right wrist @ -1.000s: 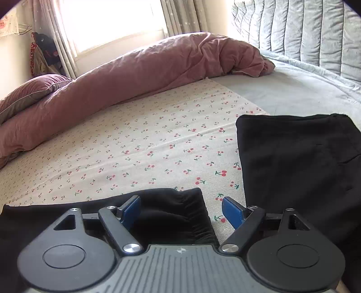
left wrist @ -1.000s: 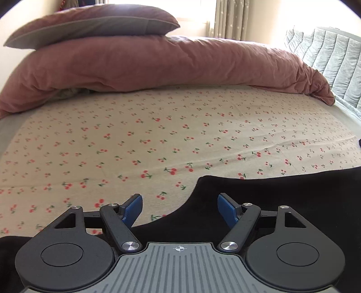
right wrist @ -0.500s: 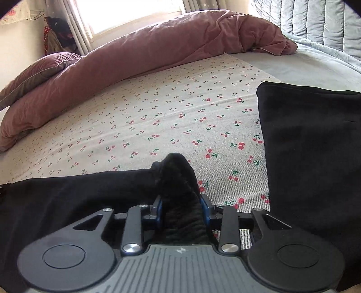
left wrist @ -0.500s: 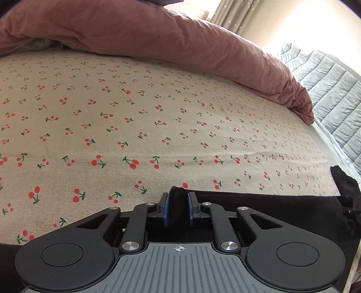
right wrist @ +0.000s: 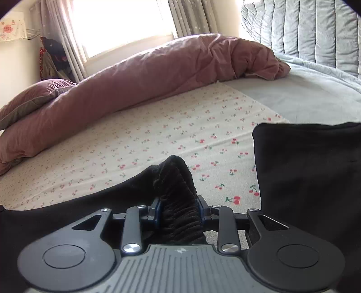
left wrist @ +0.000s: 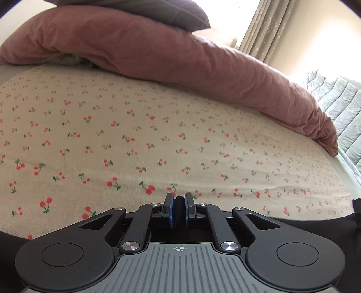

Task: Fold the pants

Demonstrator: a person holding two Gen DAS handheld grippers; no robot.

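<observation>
The black pants lie on the cherry-print sheet. My right gripper is shut on the ribbed waistband, which bunches up between the blue pads and stands lifted above the sheet. A flat part of the pants lies to the right of it. My left gripper is shut on a thin fold of the black pants; more black cloth trails to the right below the fingers. The rest of the pants is hidden under both grippers.
A rolled dusty-pink duvet runs along the far side of the bed, with a pillow on its end. A grey quilted headboard and grey sheet are at the right. Curtains and a window lie behind.
Both grippers closed on the pants from open a second ago. Since then both have lifted, and the right one raises the bunched waistband higher.
</observation>
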